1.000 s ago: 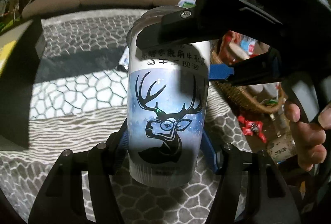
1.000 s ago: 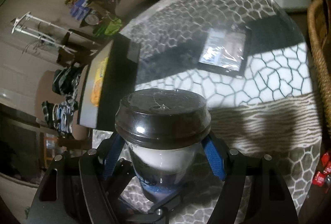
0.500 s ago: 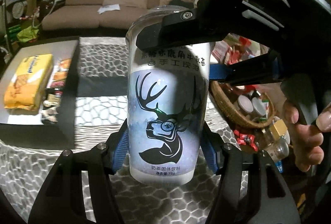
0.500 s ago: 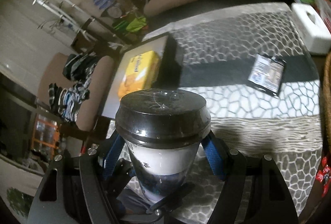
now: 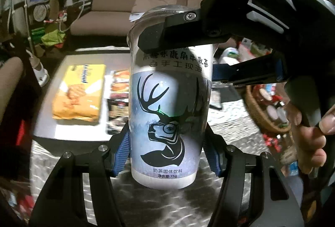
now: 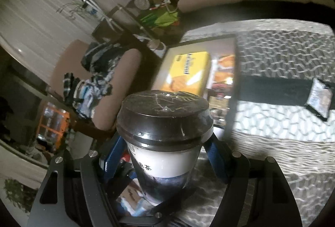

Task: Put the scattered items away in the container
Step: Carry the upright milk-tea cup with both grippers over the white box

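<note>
Milk-tea cup (image 5: 167, 109) stands upright between both claws: left claw (image 5: 166, 155) clamps its lower body, right claw (image 6: 165, 155) clamps it just under the dark lid (image 6: 164, 113), each partly open around it. Off to the left claw's right lies the wicker basket (image 5: 257, 109), already crowded; the snack tray (image 5: 62, 128) lies to its left, with open patterned table between

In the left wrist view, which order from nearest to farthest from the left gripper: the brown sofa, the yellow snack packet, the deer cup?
1. deer cup: clamped between the left gripper pads.
2. yellow snack packet: left, inside the flat container.
3. brown sofa: far back by the wall.
</note>
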Tool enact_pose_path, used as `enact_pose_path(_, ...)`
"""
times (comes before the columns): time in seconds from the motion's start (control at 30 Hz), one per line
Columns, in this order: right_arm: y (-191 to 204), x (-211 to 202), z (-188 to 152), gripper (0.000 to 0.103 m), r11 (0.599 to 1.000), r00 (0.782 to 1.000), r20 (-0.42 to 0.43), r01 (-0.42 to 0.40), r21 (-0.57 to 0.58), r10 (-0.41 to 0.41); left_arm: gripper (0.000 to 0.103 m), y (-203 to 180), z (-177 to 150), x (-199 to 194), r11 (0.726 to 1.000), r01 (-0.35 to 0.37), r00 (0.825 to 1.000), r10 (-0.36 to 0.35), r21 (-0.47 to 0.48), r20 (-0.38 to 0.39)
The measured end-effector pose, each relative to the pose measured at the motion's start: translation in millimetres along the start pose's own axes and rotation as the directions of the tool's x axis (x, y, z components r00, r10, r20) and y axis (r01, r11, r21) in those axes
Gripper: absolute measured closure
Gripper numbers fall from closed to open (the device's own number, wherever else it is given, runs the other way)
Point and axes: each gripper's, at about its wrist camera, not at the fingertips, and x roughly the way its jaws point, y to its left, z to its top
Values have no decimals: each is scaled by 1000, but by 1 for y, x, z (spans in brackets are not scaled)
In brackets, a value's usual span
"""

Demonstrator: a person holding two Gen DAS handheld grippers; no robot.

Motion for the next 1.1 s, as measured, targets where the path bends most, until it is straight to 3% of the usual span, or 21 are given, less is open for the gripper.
enact_pose_path(0.23, 10, 67, 22, 28, 987, 994, 5, -108, 119, 108, 43, 55, 8, 0, 994, -86, 995, 88, 71, -35)
enact_pose_path(0.43, -12, 123, 31, 28, 955, 987, 2, -155, 255, 159, 43, 95, 10, 27, 986, -118, 988, 128, 118, -84)
enact_pose_path(0.77, -49, 187, 39, 28, 912, 986, -7, -151, 381, 167, 43, 142, 1, 79, 989, -97, 980, 114, 110, -161)
enact_pose_path(1.1, -44, 207, 56, 28, 935, 988, -25, -134, 328, 151, 44, 177, -1, 82, 998, -55, 986, 56, 13, -156)
